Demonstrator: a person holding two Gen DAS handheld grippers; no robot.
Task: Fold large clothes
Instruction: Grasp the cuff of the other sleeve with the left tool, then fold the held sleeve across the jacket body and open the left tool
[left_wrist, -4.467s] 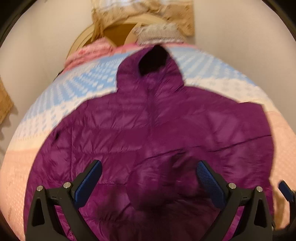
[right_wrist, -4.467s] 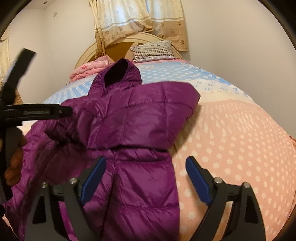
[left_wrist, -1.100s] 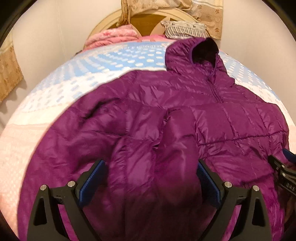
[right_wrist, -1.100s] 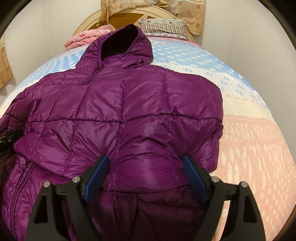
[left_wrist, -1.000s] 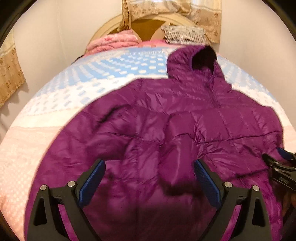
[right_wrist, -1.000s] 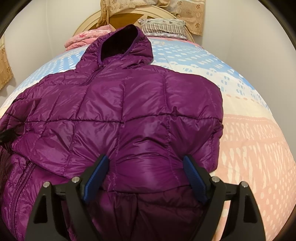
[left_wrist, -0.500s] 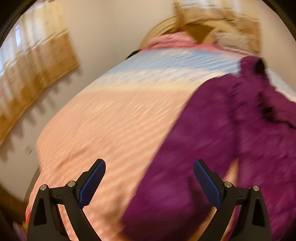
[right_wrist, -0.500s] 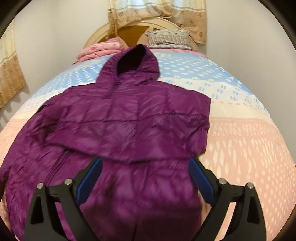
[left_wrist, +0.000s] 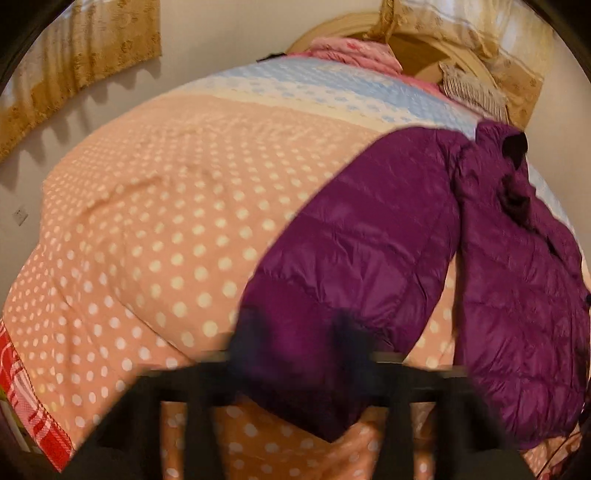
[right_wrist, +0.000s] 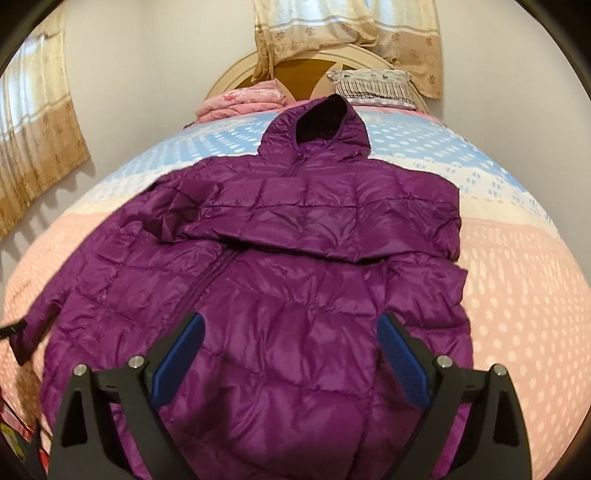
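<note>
— Where's the jacket?

— The purple puffer jacket (right_wrist: 280, 280) lies face up on the polka-dot bed (right_wrist: 524, 280), hood (right_wrist: 317, 122) toward the pillow (right_wrist: 373, 86). Its right sleeve is folded across the chest; its left sleeve (left_wrist: 354, 258) stretches out over the pink cover.

— And my claws?

— My left claw (left_wrist: 295, 343) is closing, blurred, with the cuff of that sleeve between its fingers. My right claw (right_wrist: 291, 365) hovers wide open over the hem, gripping nothing.
</note>
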